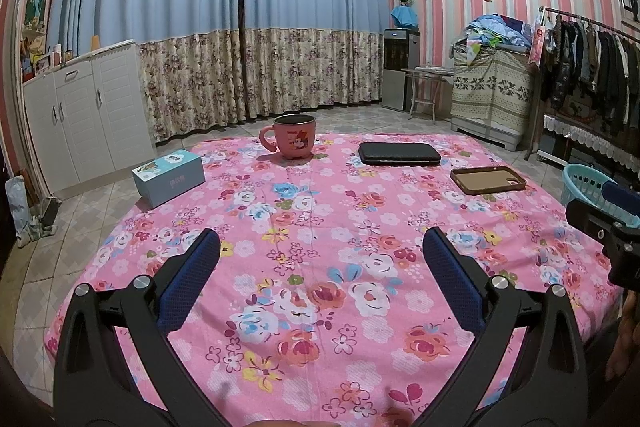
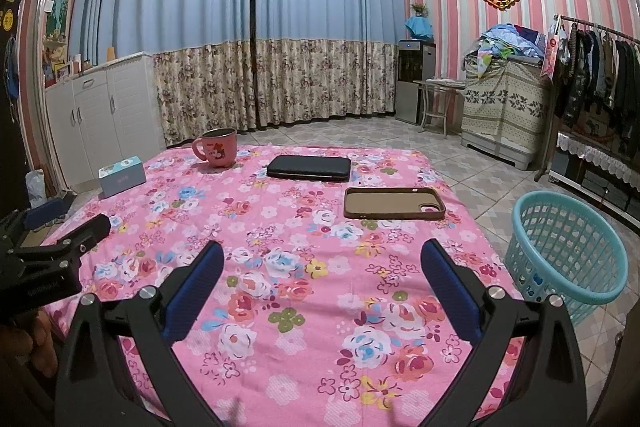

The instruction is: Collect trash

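Note:
A table with a pink floral cloth (image 1: pixel 320 227) (image 2: pixel 300 247) fills both views. On it stand a pink mug (image 1: pixel 294 135) (image 2: pixel 218 148), a light blue box (image 1: pixel 170 173) (image 2: pixel 122 181), a black case (image 1: pixel 398 154) (image 2: pixel 309 167) and a brown phone case (image 1: pixel 488 180) (image 2: pixel 394 203). A teal basket (image 2: pixel 564 251) (image 1: pixel 582 183) stands on the floor at the table's right. My left gripper (image 1: pixel 320 251) is open and empty above the near cloth. My right gripper (image 2: pixel 322 261) is open and empty too. Each gripper shows at the edge of the other's view.
White cabinets (image 1: pixel 80 115) stand at the left wall. Blue and floral curtains (image 1: pixel 248 27) hang behind. A water dispenser (image 1: pixel 400 67), a covered cabinet (image 1: pixel 492 91) and a clothes rack (image 1: pixel 592 59) stand at the right.

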`<action>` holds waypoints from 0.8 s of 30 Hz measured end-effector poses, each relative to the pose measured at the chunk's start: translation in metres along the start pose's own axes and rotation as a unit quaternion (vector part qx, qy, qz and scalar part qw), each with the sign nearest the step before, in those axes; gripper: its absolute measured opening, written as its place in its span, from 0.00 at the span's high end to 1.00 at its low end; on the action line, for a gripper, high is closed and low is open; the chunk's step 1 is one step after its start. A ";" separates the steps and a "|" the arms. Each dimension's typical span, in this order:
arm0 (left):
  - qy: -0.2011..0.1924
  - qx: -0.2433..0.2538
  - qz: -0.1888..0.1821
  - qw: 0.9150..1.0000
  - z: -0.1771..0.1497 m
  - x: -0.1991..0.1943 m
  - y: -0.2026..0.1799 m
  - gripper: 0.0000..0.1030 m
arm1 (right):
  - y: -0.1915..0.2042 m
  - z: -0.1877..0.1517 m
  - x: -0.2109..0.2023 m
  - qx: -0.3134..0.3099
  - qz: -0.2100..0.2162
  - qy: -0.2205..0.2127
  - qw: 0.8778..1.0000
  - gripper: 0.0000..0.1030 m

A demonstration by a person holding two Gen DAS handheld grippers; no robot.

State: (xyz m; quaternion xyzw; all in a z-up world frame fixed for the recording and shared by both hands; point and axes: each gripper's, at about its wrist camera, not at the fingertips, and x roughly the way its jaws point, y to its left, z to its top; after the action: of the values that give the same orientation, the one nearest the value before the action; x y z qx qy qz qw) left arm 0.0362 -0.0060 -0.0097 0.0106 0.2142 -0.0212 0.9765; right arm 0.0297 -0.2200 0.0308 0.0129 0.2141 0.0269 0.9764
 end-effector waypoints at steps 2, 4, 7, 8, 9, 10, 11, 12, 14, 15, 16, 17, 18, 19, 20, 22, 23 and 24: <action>0.000 0.001 0.000 1.000 0.001 0.001 0.000 0.05 | 0.000 0.000 0.000 0.000 0.000 0.001 1.000 0.06; 0.000 0.000 0.000 1.000 0.002 0.002 0.000 0.05 | -0.001 0.000 -0.002 0.001 0.000 0.000 1.000 0.06; 0.000 0.001 0.000 1.000 0.002 0.002 0.000 0.05 | -0.001 0.000 -0.002 0.000 0.000 0.001 1.000 0.06; 0.001 0.001 0.000 1.000 0.002 0.002 0.000 0.05 | -0.001 0.000 -0.002 0.000 0.000 0.001 1.000 0.06; 0.000 0.001 0.000 1.000 0.002 0.001 0.000 0.05 | -0.001 0.000 -0.003 0.000 0.001 0.000 1.000 0.06; 0.000 0.000 -0.001 1.000 0.002 0.001 0.000 0.05 | -0.001 0.000 -0.003 0.000 0.001 0.000 1.000 0.06; 0.000 0.001 -0.001 1.000 0.002 0.001 0.000 0.05 | -0.001 0.000 -0.002 0.001 0.001 0.001 1.000 0.06; -0.001 0.001 0.000 1.000 0.002 0.001 0.000 0.05 | -0.001 0.000 -0.003 0.002 0.001 0.001 1.000 0.06; 0.000 0.000 0.000 1.000 0.002 0.002 0.000 0.05 | -0.002 0.000 -0.002 0.001 0.001 0.000 1.000 0.06; 0.000 0.000 0.001 1.000 0.002 0.001 0.000 0.05 | -0.001 0.000 -0.003 0.001 0.001 0.001 1.000 0.06; 0.000 -0.001 0.000 1.000 0.003 0.002 0.000 0.05 | -0.001 0.000 -0.003 0.000 0.001 0.001 1.000 0.06; 0.001 -0.002 0.000 1.000 0.003 0.002 0.000 0.05 | -0.002 0.000 -0.002 0.000 0.001 0.001 1.000 0.06; 0.001 -0.002 0.000 1.000 0.003 0.003 0.001 0.05 | -0.001 0.000 -0.003 -0.001 0.001 0.002 1.000 0.06; 0.001 -0.003 0.001 1.000 0.003 0.002 0.001 0.05 | -0.001 0.000 -0.003 -0.001 0.001 0.002 1.000 0.06; 0.001 -0.004 0.001 1.000 0.003 0.002 0.002 0.05 | -0.001 0.001 -0.004 -0.001 0.001 0.002 1.000 0.06; 0.002 -0.004 0.001 1.000 0.004 0.003 0.002 0.05 | -0.001 0.001 -0.004 0.000 0.002 0.002 1.000 0.06; 0.002 -0.003 0.001 1.000 0.004 0.002 0.003 0.05 | 0.000 0.001 -0.004 0.000 0.001 0.002 1.000 0.06; 0.001 -0.002 0.001 1.000 0.004 0.003 0.002 0.05 | -0.001 0.001 -0.004 0.000 0.001 0.002 1.000 0.06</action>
State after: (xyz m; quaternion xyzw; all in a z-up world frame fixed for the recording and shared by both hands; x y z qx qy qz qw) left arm 0.0404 -0.0041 -0.0071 0.0084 0.2154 -0.0197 0.9763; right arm 0.0269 -0.2210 0.0328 0.0132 0.2162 0.0281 0.9758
